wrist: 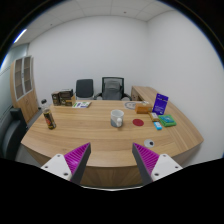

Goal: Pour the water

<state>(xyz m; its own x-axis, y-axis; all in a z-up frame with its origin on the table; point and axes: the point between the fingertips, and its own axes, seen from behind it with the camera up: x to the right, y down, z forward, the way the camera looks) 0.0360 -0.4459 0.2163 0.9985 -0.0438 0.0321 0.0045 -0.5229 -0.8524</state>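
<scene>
The claw (110, 158) hangs wide open and empty, short of the worktop (100, 135). A cup (117, 118) waits mid-worktop; the bottle (49, 117), probably the water source, stands well apart.

light wood table (100, 132), magenta finger pads (78, 156), purple upright card (161, 102), black chairs (113, 88), white walls (90, 45).

Single view only, no 2nd cam to overlap. Cam rides on gripper (110, 160), looks fwd along fingers, high, tilted down over wooden table (100, 135). Wide-angle; table near, walls and chairs (99, 88) beyond.
</scene>
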